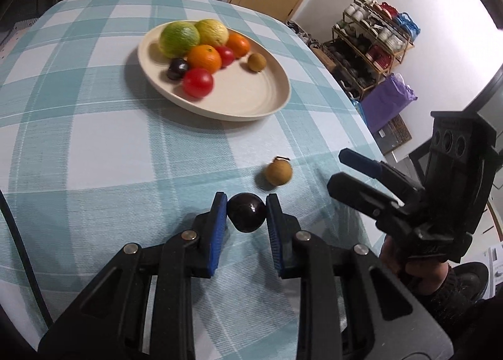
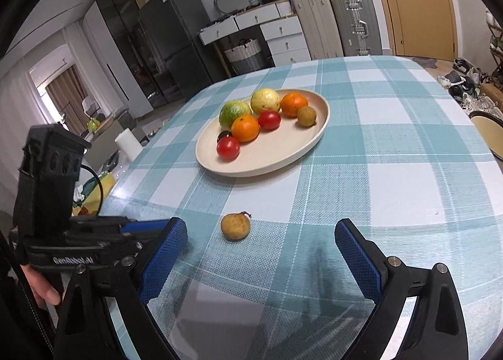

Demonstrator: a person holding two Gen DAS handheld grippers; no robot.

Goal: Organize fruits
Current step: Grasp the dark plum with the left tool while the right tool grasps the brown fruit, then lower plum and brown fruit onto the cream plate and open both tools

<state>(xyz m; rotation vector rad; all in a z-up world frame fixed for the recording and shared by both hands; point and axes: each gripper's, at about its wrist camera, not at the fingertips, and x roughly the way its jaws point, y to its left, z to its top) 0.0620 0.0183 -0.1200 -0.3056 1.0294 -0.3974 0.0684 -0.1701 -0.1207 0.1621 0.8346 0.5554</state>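
My left gripper (image 1: 246, 207) is shut on a dark plum (image 1: 246, 216) just above the checked tablecloth. A small brown longan (image 1: 278, 172) lies on the cloth just beyond it; it also shows in the right wrist view (image 2: 235, 226). My right gripper (image 2: 261, 234) is open and empty, with the longan ahead between its fingers; it also shows in the left wrist view (image 1: 342, 173). A cream plate (image 1: 267, 99) farther back holds several fruits: two green-yellow citrus, two oranges, two red tomatoes, a dark plum and a longan. The plate also shows in the right wrist view (image 2: 283, 155).
The table's right edge (image 1: 361, 115) drops to a floor with a purple bag (image 1: 386, 102) and a shoe rack (image 1: 374, 42). In the right wrist view the left gripper's body (image 2: 63, 234) is close at the left, and a round stool (image 2: 490, 133) stands at the right.
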